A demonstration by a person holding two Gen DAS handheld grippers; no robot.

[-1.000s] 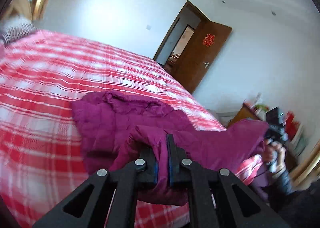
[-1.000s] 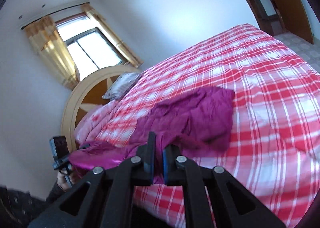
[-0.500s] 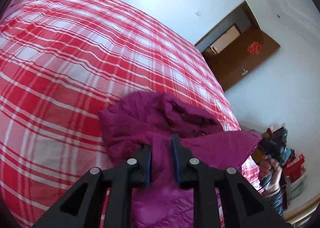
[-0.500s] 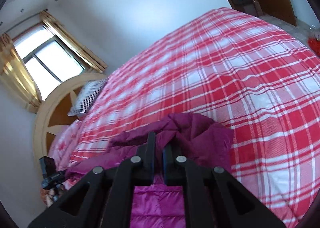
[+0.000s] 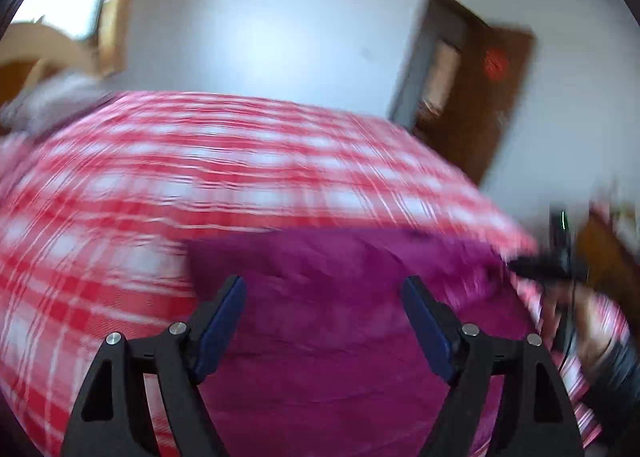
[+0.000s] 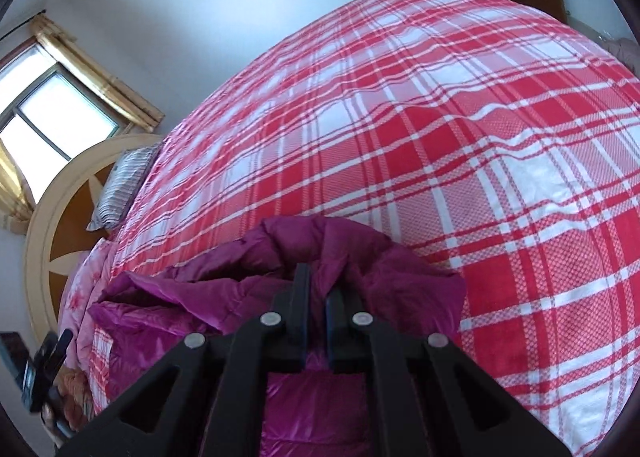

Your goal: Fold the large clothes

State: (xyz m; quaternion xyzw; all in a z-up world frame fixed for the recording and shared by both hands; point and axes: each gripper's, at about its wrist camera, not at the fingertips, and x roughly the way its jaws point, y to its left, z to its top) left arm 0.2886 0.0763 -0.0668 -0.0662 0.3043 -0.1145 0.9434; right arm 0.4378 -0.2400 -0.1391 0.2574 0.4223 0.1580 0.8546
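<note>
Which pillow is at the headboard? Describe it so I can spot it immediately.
Start at the bed's red-and-white plaid blanket and follow it to the round cream wooden headboard. The grey-and-white striped pillow leans there, the only striped item beside the pink floral bedding.

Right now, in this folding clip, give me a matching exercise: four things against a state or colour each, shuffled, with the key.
Things:
1. left gripper
2. right gripper
3. jacket
4. bedcover

States:
A. red and white plaid
B. jaws wide, nothing pinched, having just been opening
C. magenta, lying on the bed
D. jaws shut on jacket fabric

Pairs: 1-B, 2-D, 3-C, 4-A
</note>
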